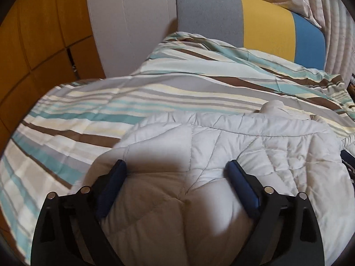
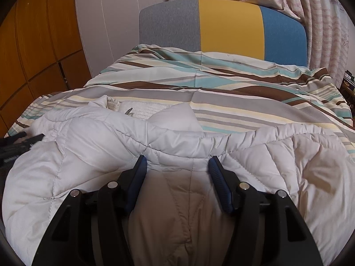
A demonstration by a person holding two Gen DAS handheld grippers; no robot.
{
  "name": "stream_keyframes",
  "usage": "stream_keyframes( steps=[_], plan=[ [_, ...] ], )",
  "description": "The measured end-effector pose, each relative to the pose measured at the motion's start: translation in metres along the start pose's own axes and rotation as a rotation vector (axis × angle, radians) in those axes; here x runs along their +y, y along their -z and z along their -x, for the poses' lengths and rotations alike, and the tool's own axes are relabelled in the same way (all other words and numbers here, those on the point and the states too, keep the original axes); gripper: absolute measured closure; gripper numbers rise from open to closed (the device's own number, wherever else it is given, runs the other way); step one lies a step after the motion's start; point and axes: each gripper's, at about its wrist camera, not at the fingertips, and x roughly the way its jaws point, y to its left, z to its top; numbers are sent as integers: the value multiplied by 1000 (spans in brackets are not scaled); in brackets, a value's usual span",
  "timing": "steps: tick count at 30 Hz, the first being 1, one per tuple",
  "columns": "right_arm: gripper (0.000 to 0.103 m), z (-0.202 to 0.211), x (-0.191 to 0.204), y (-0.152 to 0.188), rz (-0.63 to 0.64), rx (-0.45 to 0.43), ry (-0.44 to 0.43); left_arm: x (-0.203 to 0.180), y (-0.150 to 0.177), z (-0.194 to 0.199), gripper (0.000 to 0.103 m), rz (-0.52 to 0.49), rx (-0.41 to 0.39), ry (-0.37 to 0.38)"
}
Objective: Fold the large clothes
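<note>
A pale quilted jacket (image 1: 221, 155) lies spread across the near part of the bed (image 1: 88, 110), over a striped cover (image 2: 244, 93) that runs up to the headboard (image 2: 221, 26). The left claw (image 1: 175, 168) is spread wide with a puffy bulge of the jacket filling the space between its blue pads (image 1: 113, 177). The right claw (image 2: 177, 164) is also parted, its fingers pressing either side of a fold just below the jacket's gathered edge. Curtains (image 2: 321, 11) hang behind the headboard, and a wooden wardrobe (image 1: 33, 44) stands off the bed's left side.
</note>
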Motion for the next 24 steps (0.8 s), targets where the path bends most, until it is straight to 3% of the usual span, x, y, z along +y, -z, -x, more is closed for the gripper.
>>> stream_keyframes(
  steps=[7,11,14,19,24],
  plan=[
    [40,3,1,-2,-1,14,3,7,4,-17,8,38,13,66],
    [33,35,-18,-5,-57,-5,-35,8,5,-16,8,42,6,71],
    [33,67,-53,-3,-163,-63,40,7,5,-15,8,43,3,68],
    [35,63,-105,10,-245,8,227,5,6,-13,8,39,-3,63],
    [33,39,-114,25,-269,33,256,5,6,-13,8,39,-2,66]
  ],
)
